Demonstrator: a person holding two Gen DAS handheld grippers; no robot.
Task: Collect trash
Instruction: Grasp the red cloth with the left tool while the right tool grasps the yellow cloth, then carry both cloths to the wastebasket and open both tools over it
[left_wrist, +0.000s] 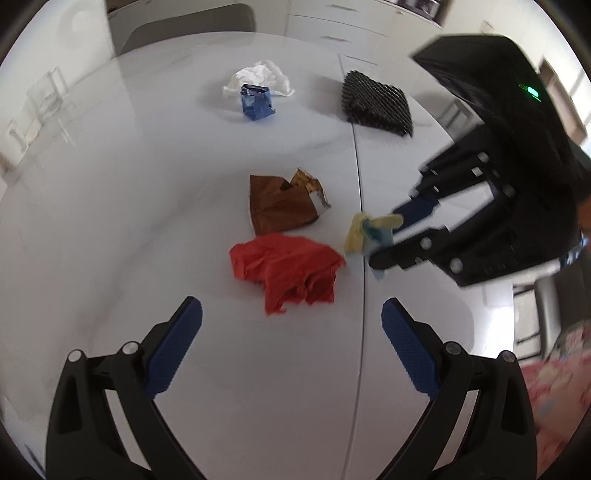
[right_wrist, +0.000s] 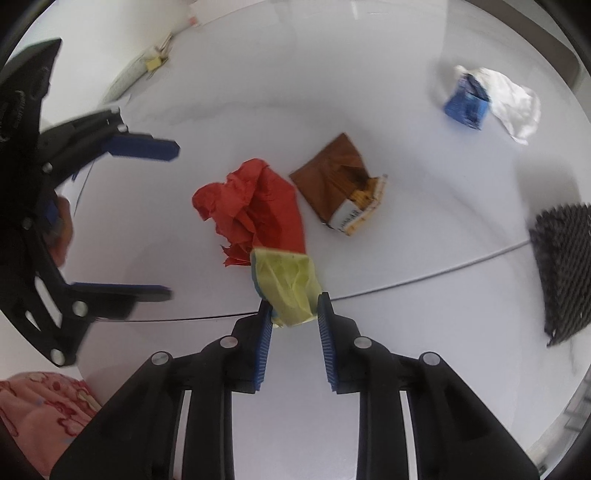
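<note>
Several pieces of trash lie on a white table (left_wrist: 110, 221). My right gripper (right_wrist: 294, 304) is shut on a crumpled yellow paper (right_wrist: 290, 280), its blue pads pressing both sides. The left wrist view shows the same grip: right gripper (left_wrist: 386, 240) on the yellow paper (left_wrist: 360, 230). My left gripper (left_wrist: 291, 308) is open and hovers just short of a crumpled red paper (left_wrist: 286, 269), with nothing between its fingers. A brown wrapper (left_wrist: 280, 205) lies beyond the red paper. Farther off are a blue wrapper (left_wrist: 256, 101) and a white crumpled paper (left_wrist: 262, 75).
A black mesh pad (left_wrist: 376, 103) lies at the far right of the table, and a seam line (left_wrist: 360, 184) crosses the top. Loose papers (right_wrist: 147, 66) sit at one table edge. A chair back (left_wrist: 192, 26) stands behind. Pink floral fabric (right_wrist: 37, 406) shows below.
</note>
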